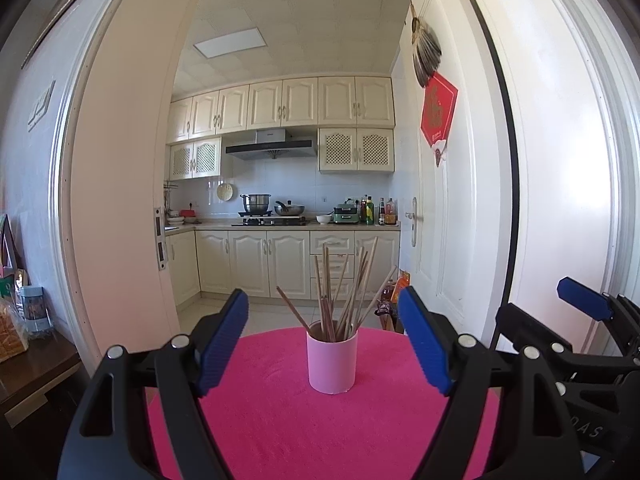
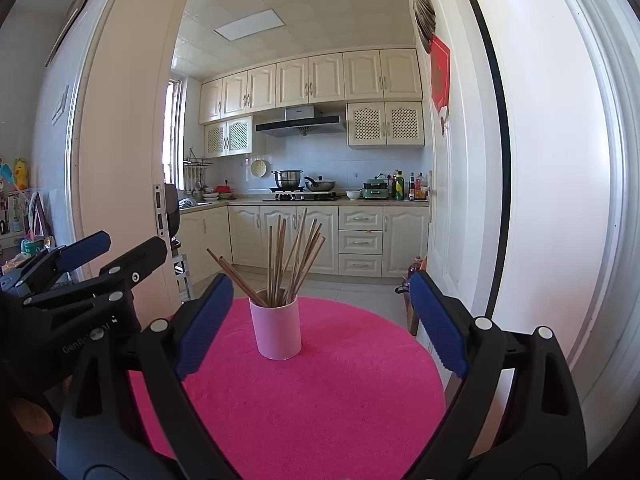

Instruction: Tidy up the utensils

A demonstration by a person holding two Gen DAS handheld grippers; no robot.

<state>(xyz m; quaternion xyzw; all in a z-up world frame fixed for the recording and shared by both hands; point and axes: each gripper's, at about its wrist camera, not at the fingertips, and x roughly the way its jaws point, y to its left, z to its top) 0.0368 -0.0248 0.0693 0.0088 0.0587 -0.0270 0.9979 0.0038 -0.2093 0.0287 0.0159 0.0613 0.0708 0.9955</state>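
Observation:
A pink cup (image 1: pixel 331 360) stands upright on a round table with a pink cloth (image 1: pixel 280 420). Several wooden chopsticks (image 1: pixel 340 292) stand in it, fanned out. My left gripper (image 1: pixel 326 344) is open and empty, its blue pads either side of the cup and nearer the camera. In the right wrist view the cup (image 2: pixel 276 330) and chopsticks (image 2: pixel 290 260) sit on the cloth (image 2: pixel 320 392), left of centre between the open, empty fingers of my right gripper (image 2: pixel 320 320). The right gripper also shows at the right edge of the left wrist view (image 1: pixel 560 312), and the left gripper at the left of the right wrist view (image 2: pixel 116 252).
Behind the table an open doorway leads into a kitchen with cream cabinets (image 1: pixel 280 260) and a stove with pots (image 1: pixel 272 212). A white door (image 1: pixel 440 200) stands open at the right. A dark side table with packages (image 1: pixel 24 340) is at the left.

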